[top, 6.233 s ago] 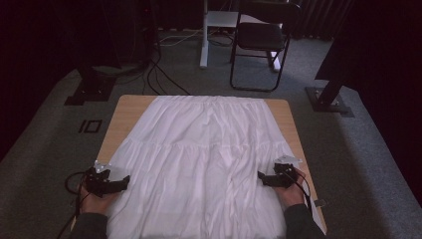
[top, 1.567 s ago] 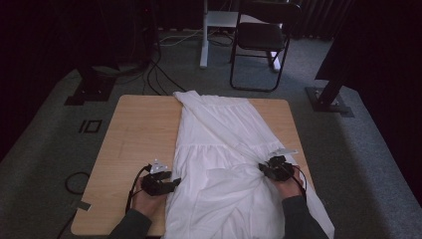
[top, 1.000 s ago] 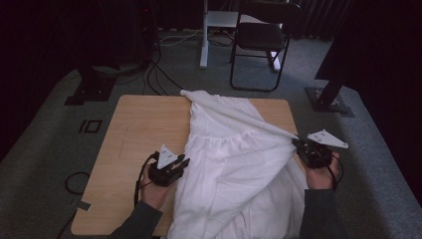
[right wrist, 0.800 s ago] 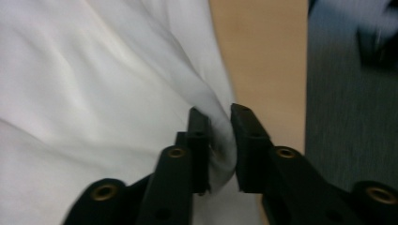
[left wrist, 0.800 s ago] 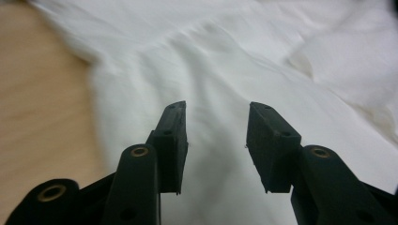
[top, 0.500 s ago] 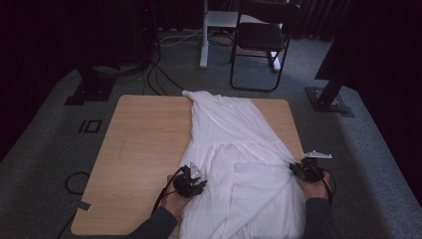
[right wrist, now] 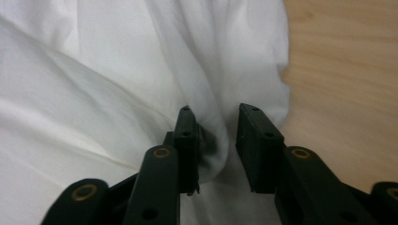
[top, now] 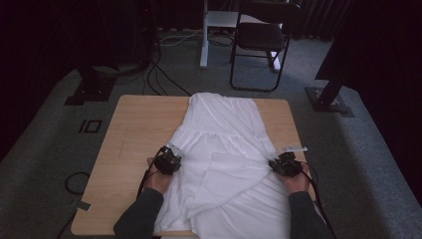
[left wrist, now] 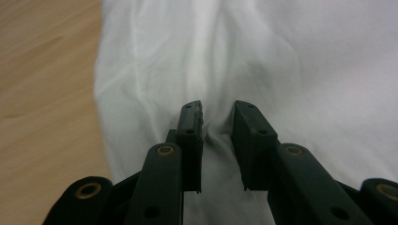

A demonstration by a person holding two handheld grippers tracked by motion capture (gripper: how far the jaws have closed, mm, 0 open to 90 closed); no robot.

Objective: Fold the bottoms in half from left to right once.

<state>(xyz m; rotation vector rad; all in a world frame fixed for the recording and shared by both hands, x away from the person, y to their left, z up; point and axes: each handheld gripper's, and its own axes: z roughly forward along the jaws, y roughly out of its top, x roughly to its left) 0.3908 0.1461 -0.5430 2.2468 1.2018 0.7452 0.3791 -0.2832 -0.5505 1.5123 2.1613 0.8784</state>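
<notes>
Covering the middle and lower right of the wooden surface (top: pixel 134 129) in the high view, a white garment (top: pixel 224 134) lies partly folded over itself. The left gripper (top: pixel 167 160) sits at the cloth's left edge, the right gripper (top: pixel 284 164) at its right edge. The left fingers (left wrist: pixel 190 126) have just been closing, a fold bunched in their gap, not pressed. The right fingers (right wrist: pixel 187 129) have just been opening, a loose fold between them.
</notes>
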